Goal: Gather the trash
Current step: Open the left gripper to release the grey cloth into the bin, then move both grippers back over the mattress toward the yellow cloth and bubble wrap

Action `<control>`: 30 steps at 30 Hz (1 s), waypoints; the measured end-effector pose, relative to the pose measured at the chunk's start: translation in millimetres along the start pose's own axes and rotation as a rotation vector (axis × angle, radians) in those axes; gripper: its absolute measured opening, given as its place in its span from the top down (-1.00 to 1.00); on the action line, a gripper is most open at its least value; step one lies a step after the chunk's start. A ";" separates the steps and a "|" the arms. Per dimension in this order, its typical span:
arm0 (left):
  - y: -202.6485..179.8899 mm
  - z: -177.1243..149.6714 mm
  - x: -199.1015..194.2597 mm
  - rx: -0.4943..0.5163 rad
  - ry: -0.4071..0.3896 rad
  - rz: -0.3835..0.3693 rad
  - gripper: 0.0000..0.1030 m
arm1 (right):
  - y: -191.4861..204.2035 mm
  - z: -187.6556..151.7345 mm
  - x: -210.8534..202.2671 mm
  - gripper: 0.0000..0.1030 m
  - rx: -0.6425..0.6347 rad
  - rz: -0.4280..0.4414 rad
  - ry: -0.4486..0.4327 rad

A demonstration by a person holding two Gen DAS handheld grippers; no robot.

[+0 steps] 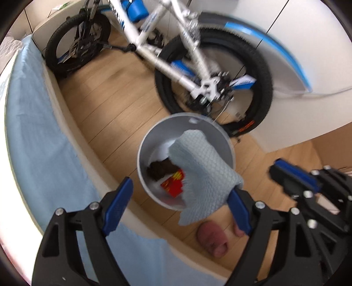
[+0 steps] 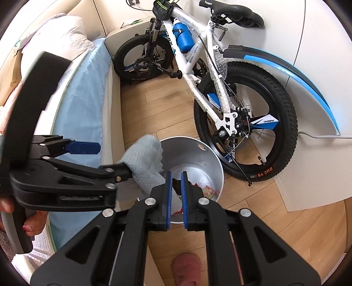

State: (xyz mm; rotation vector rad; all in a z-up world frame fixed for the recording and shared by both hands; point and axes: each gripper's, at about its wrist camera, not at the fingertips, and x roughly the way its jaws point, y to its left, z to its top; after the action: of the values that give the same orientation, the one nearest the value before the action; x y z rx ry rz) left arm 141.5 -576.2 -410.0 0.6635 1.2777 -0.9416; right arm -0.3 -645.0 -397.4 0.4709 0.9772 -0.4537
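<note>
Trash bin [image 1: 145, 151] sits on the floor by the bike [image 2: 242, 123]. Tissue [image 1: 204, 173] hangs over its rim, clinging to one finger of the wide-open left tongs [image 1: 178, 204]; it could snag or drop outside. Right tongs [image 2: 176, 198], nearly closed, hold nothing.

black tool [image 2: 175, 199], blue pads [image 2: 168, 198], silver screws [image 2: 149, 201]

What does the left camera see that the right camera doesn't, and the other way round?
Only the left wrist view shows the left gripper from behind, its fingers wide apart, and a red wrapper plainly. Only the right wrist view shows the bike's saddle, the pillow on the bed, and the right gripper nearly closed with nothing between its pads. Both show the grey bin, the blue-grey paper towel hanging on the left gripper's finger, the bicycle and a pink slipper.
</note>
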 end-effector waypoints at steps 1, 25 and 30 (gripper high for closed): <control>-0.5 1.2 4.4 -0.002 0.033 0.019 -0.60 | -0.7 -0.3 -0.4 0.87 0.003 0.000 0.000; 5.7 6.0 27.5 -0.180 0.376 -0.055 -0.60 | -6.7 3.9 -14.7 0.87 0.022 -0.027 -0.022; 3.5 7.9 14.5 -0.146 0.310 0.021 -0.60 | -5.8 3.9 -17.9 0.87 0.020 -0.027 -0.026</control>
State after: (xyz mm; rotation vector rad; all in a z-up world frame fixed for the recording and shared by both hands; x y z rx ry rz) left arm 148.8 -584.3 -423.0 0.7247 1.5940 -0.7380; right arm -9.6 -649.2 -381.2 0.4694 0.9558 -0.4937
